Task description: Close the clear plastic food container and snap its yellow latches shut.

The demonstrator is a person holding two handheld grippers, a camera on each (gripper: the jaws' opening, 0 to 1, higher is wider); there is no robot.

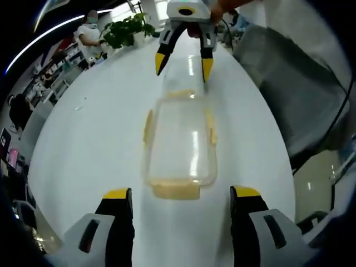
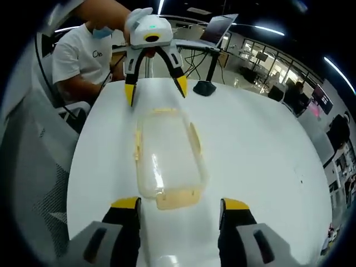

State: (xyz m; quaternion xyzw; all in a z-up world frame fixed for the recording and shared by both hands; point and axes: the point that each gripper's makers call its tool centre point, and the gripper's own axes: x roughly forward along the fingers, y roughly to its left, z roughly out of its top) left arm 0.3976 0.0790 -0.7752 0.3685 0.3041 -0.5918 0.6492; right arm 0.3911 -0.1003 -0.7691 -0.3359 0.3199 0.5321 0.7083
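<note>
Flanking lidded container [image 1: 179, 144], open left gripper [image 1: 181, 201], right gripper [image 2: 179, 210]

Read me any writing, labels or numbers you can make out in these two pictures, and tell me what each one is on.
White T-shirt of the seated person: a small dark chest mark, too blurred to read.
Clear container and its yellow latches: no text visible.
Both grippers, left and right: no readable markings.
</note>
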